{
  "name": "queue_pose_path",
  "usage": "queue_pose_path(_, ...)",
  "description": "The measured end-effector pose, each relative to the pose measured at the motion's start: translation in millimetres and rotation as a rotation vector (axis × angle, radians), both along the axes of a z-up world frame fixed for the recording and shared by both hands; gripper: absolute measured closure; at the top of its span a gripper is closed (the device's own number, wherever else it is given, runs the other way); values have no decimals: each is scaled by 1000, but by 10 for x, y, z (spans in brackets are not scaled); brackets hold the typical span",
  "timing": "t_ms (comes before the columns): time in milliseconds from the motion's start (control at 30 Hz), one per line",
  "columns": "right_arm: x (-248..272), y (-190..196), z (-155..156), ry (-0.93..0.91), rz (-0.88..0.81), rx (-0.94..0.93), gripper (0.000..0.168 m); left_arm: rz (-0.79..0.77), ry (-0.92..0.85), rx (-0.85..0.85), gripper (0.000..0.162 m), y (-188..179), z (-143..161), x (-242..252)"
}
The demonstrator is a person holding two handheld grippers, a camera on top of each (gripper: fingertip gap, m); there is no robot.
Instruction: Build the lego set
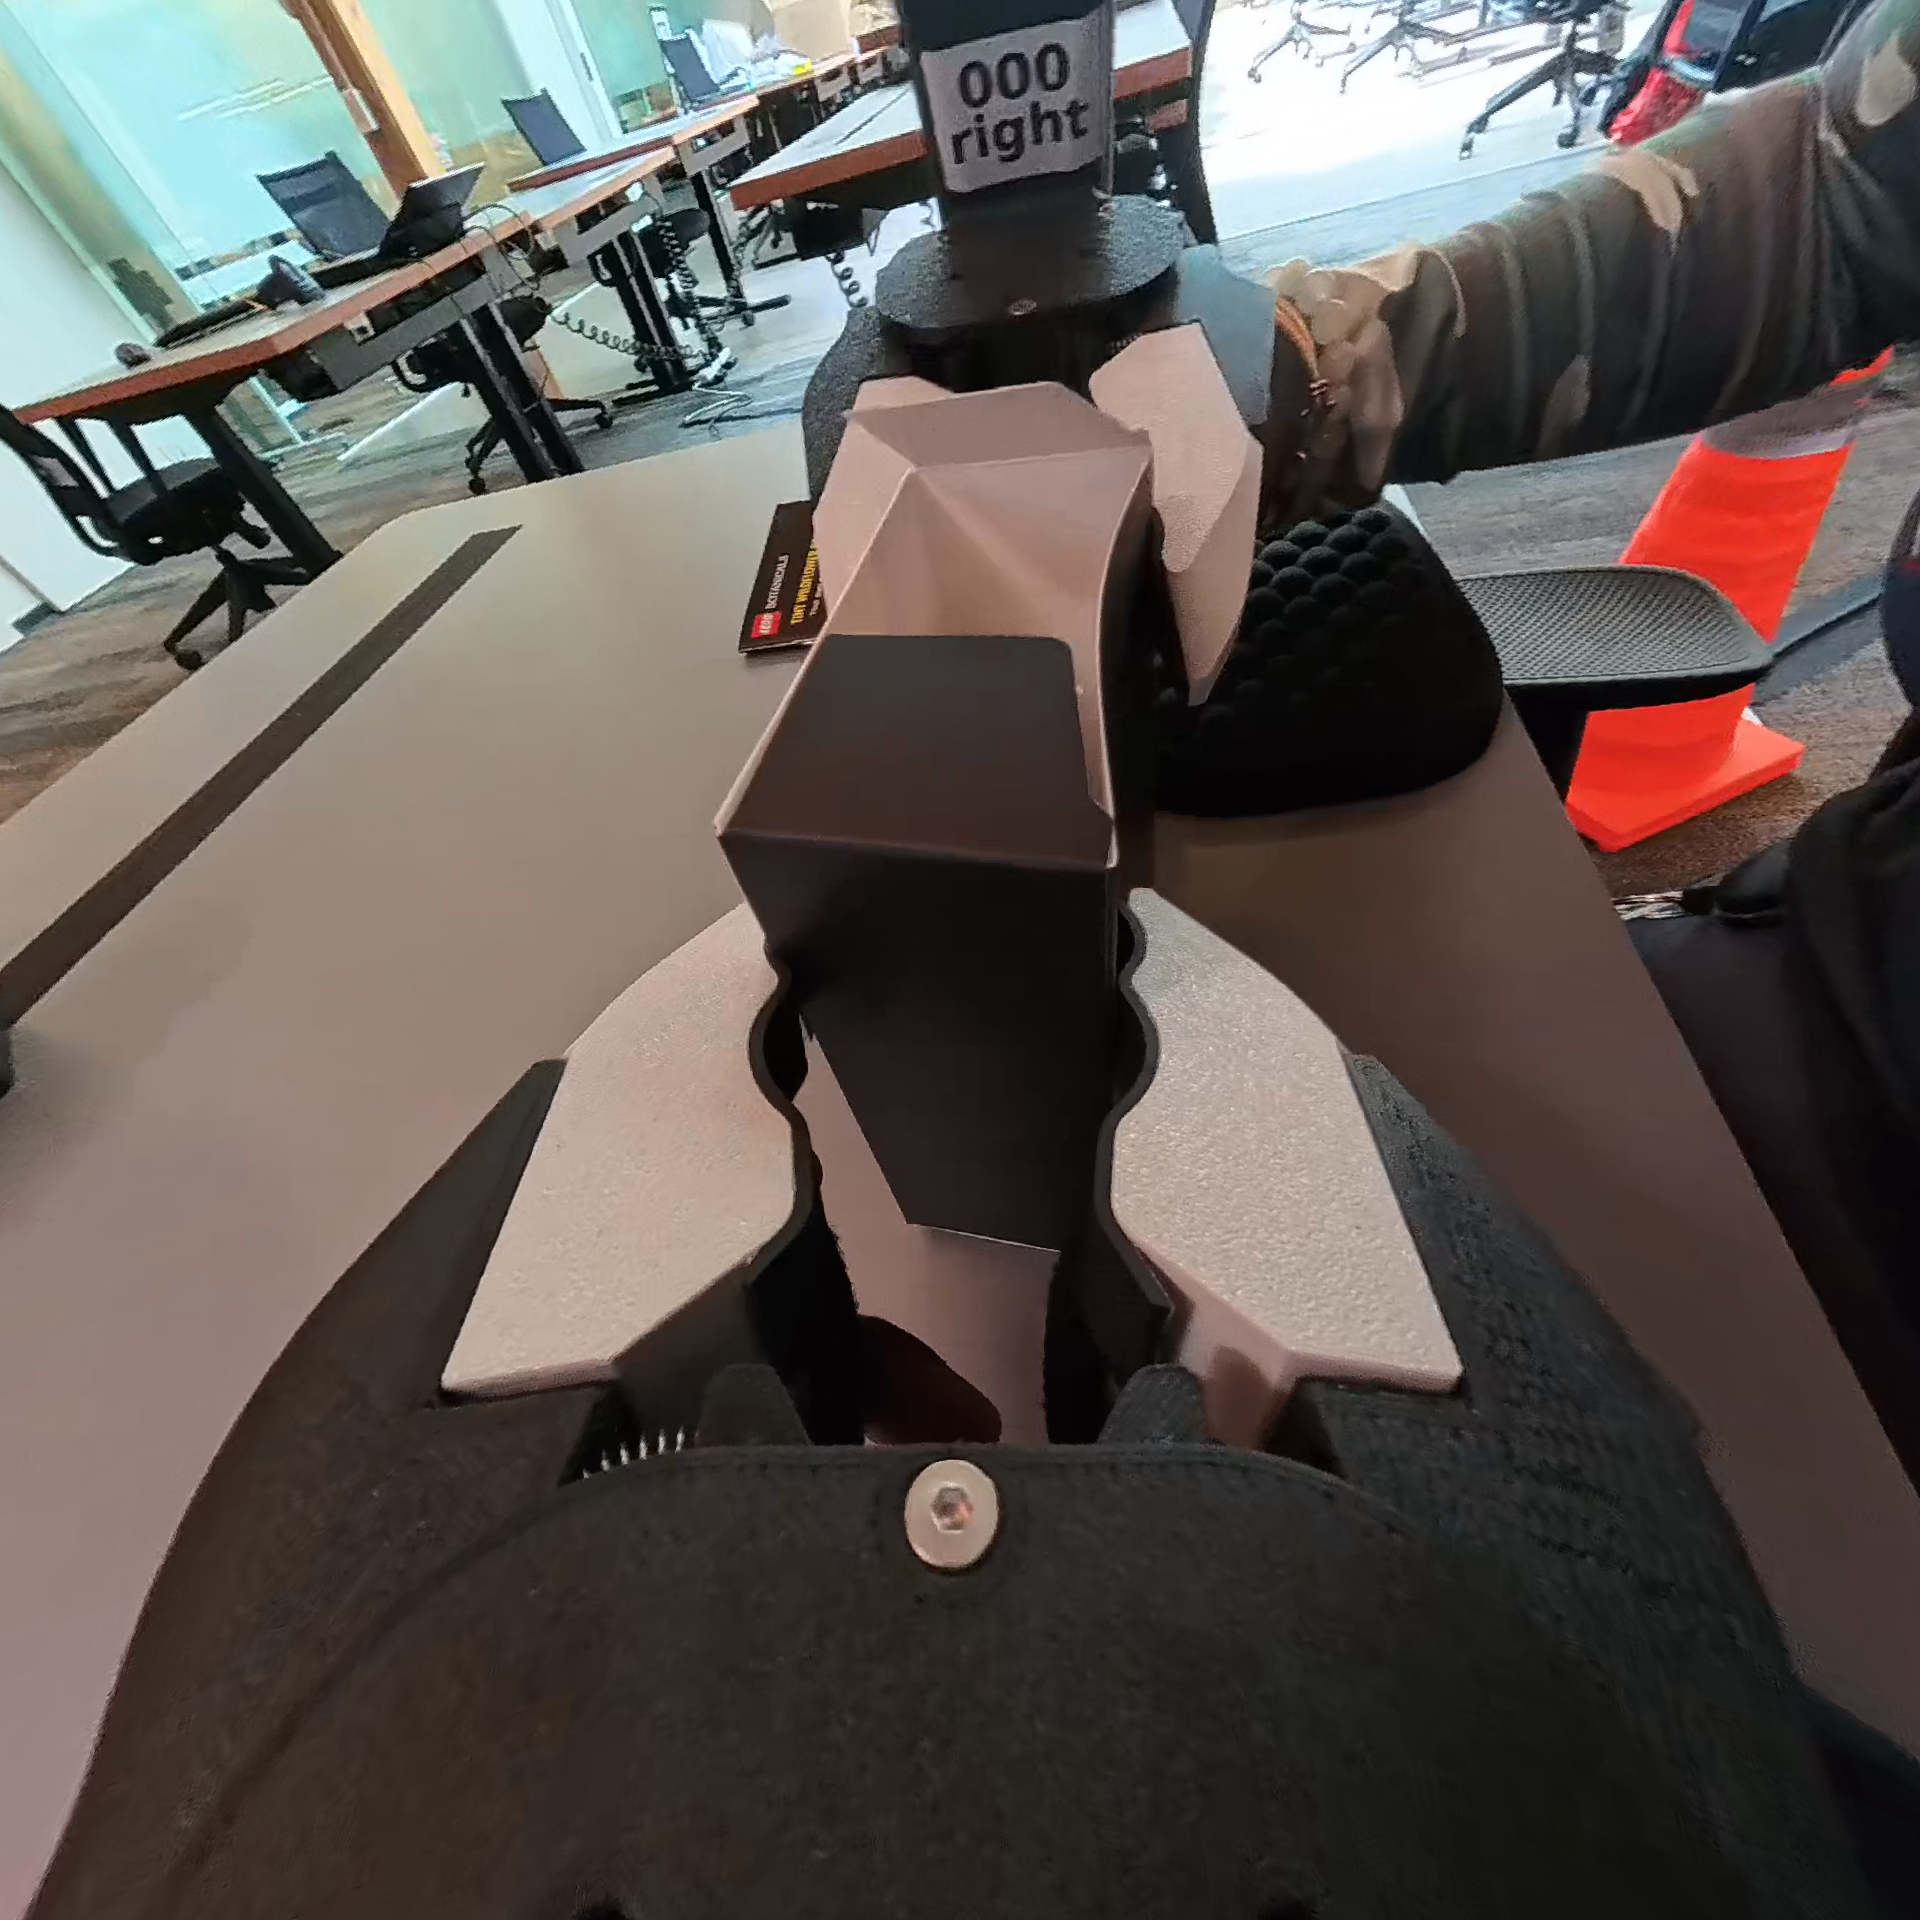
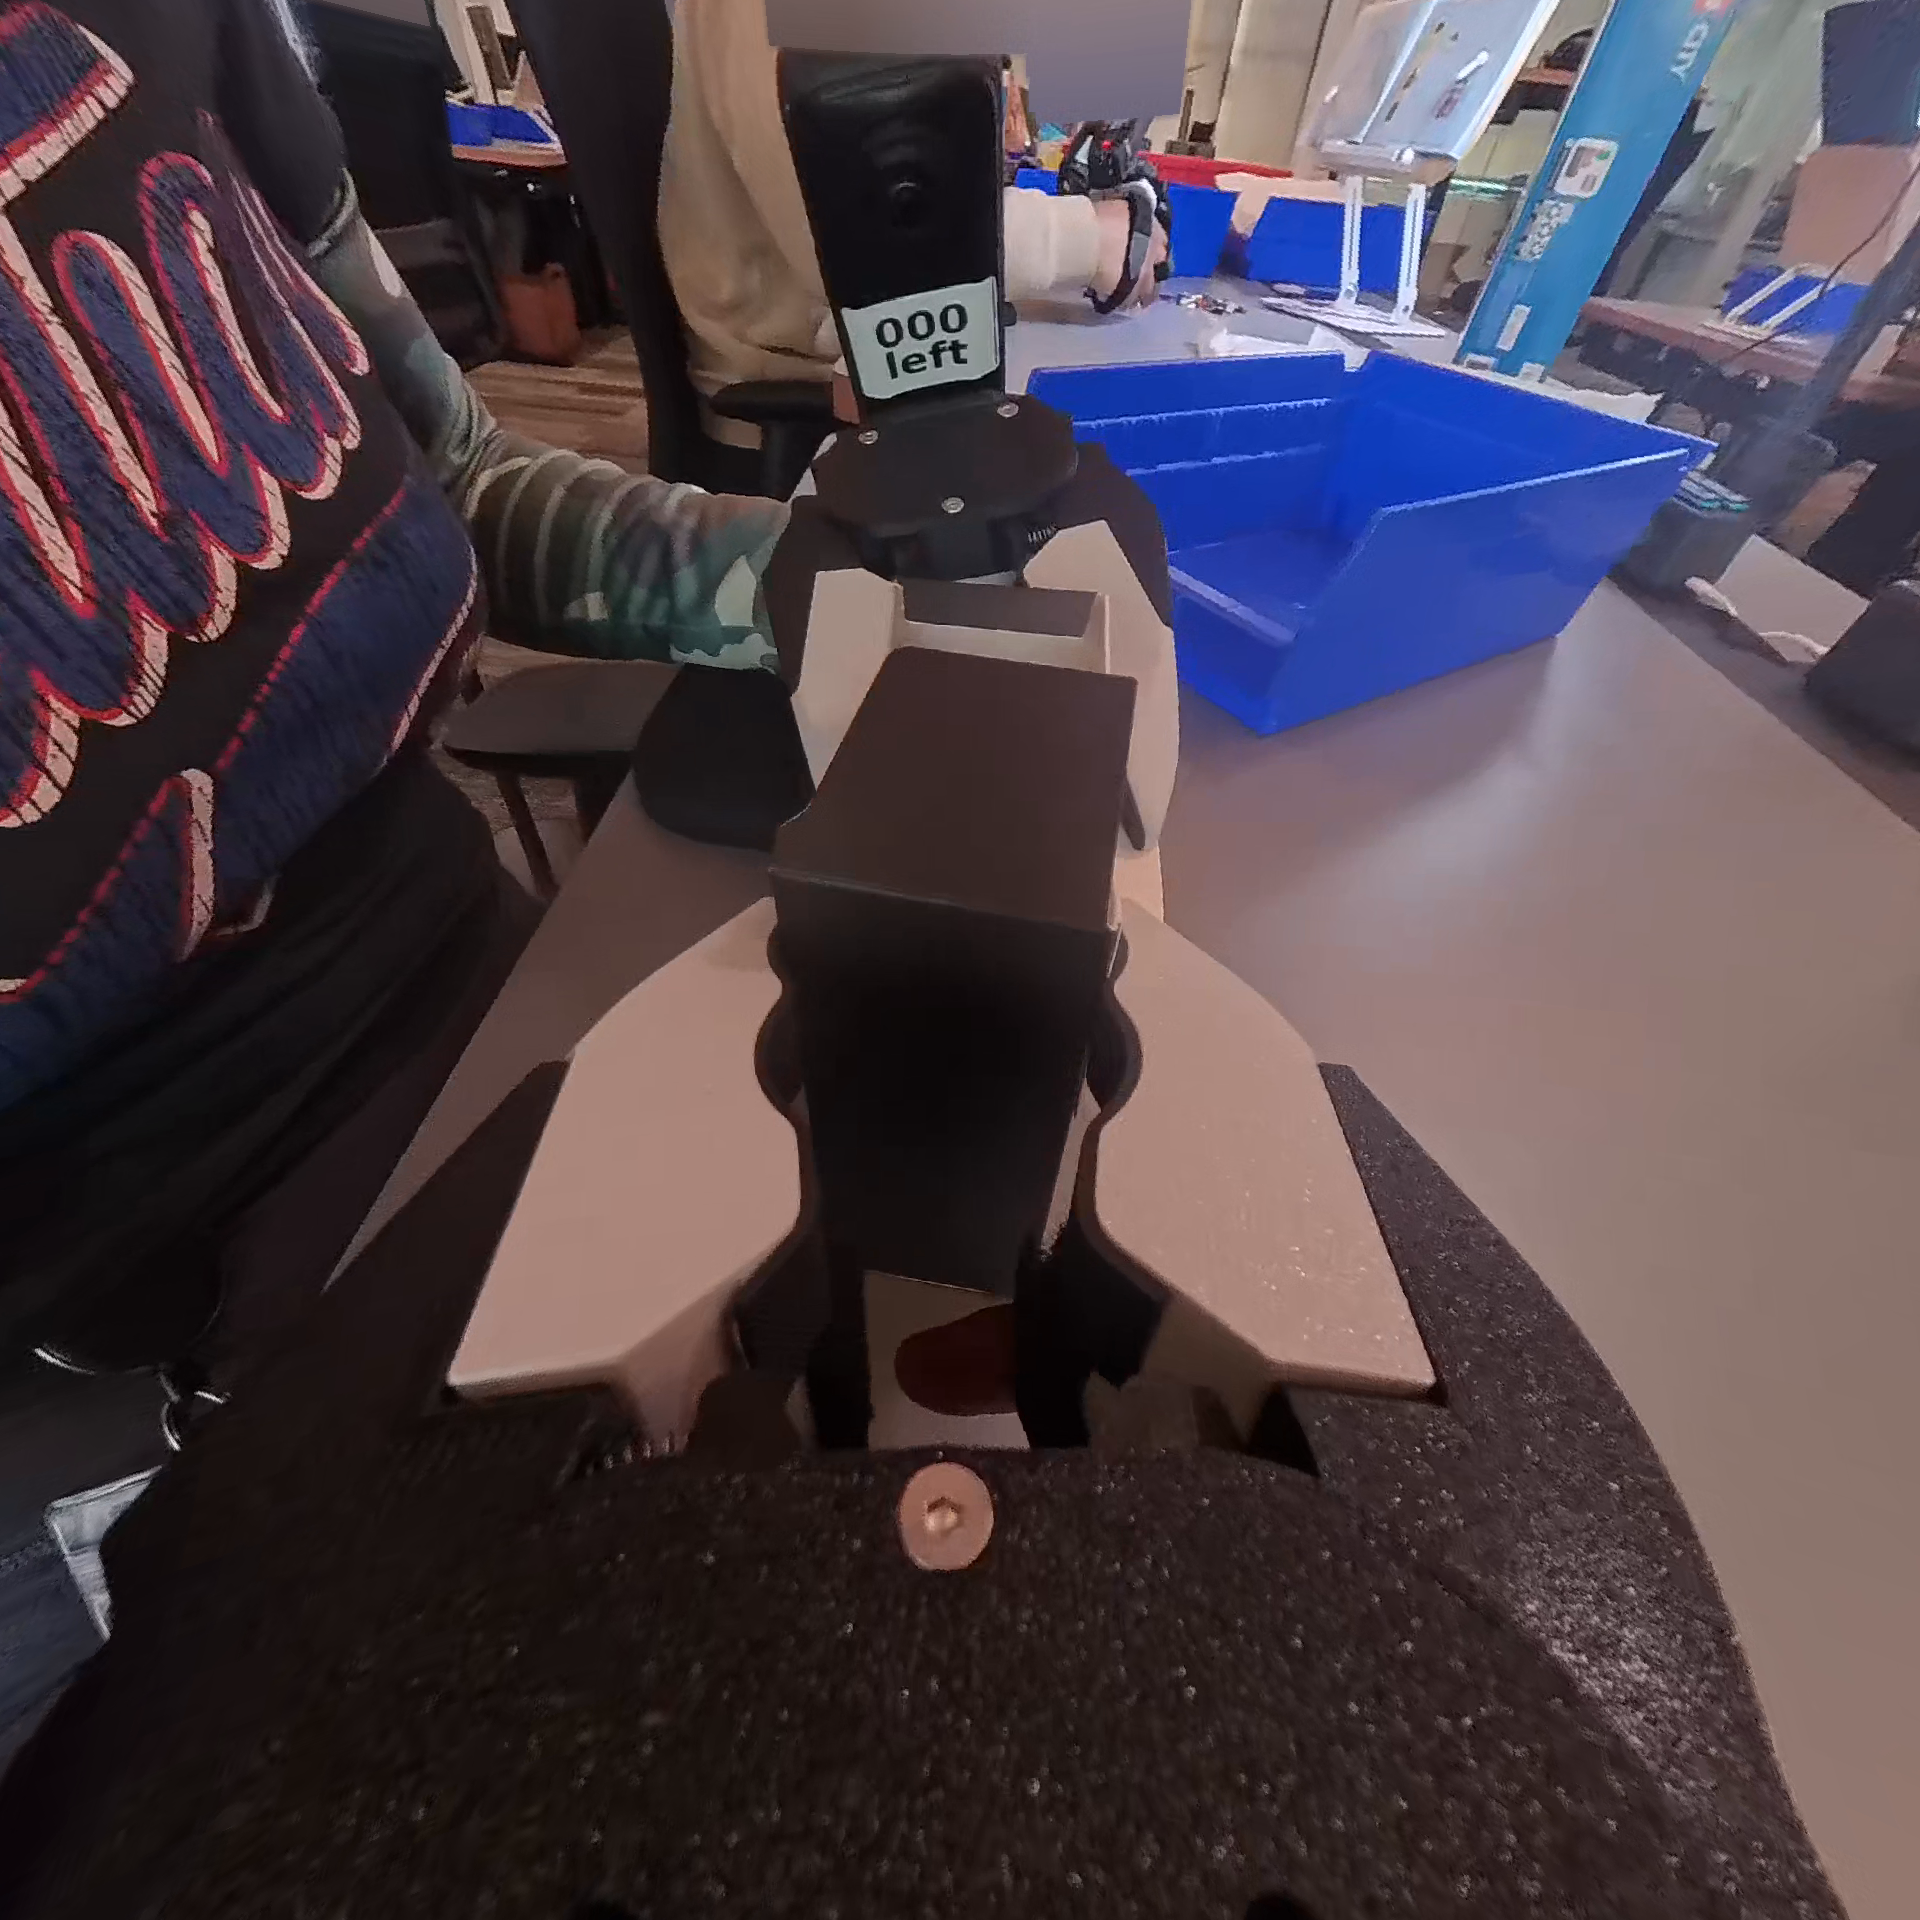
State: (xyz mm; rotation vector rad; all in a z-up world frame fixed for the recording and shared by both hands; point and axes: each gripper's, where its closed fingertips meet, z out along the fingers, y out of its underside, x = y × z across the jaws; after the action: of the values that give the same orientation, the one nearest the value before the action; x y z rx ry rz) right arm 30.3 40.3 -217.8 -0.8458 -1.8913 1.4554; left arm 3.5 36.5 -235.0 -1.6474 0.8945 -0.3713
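A black cardboard lego box (image 1: 914, 831) with pale insides is held in the air above the grey table (image 1: 364, 883), between both grippers. My left gripper (image 1: 951, 935) is shut on its near end. My right gripper (image 1: 1023, 447) faces it and grips the far end, where pale flaps stand open. In the right wrist view my right gripper (image 2: 948, 935) is shut on the same box (image 2: 956, 790), with the left gripper (image 2: 977, 582) at the far end. The box's contents are hidden.
A black printed card (image 1: 779, 582) lies on the table behind the box. A blue bin (image 2: 1351, 540) stands on the table. A chair armrest (image 1: 1621, 634) and an orange cone (image 1: 1714, 623) are beside the table edge. A person's torso (image 2: 156, 520) is close by. The left gripper's tips are roughly 4 centimetres from the right gripper's.
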Motion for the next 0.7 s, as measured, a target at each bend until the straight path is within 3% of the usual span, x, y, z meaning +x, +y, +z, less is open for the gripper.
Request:
queue_pose_path(333, -51, 106, 6, -20, -65, -28, 114, 49, -16, -8, 107, 29, -4, -22)
queue_pose_path(433, -126, 363, 143, -22, -312, -48, 98, 213, 8, 1, 107, 142, 2, -130)
queue_pose_path(567, -51, 599, 535, 120, -675, -71, 116, 482, 89, 48, 106, 249, 23, -321)
queue_pose_path(633, -61, 662, 602, 137, -856, -12, 123, 500, 94, 44, 106, 271, 21, -293)
queue_pose_path(700, -149, 611, 564, 108, -909, 73, 123, 484, 73, 22, 107, 296, 11, -259)
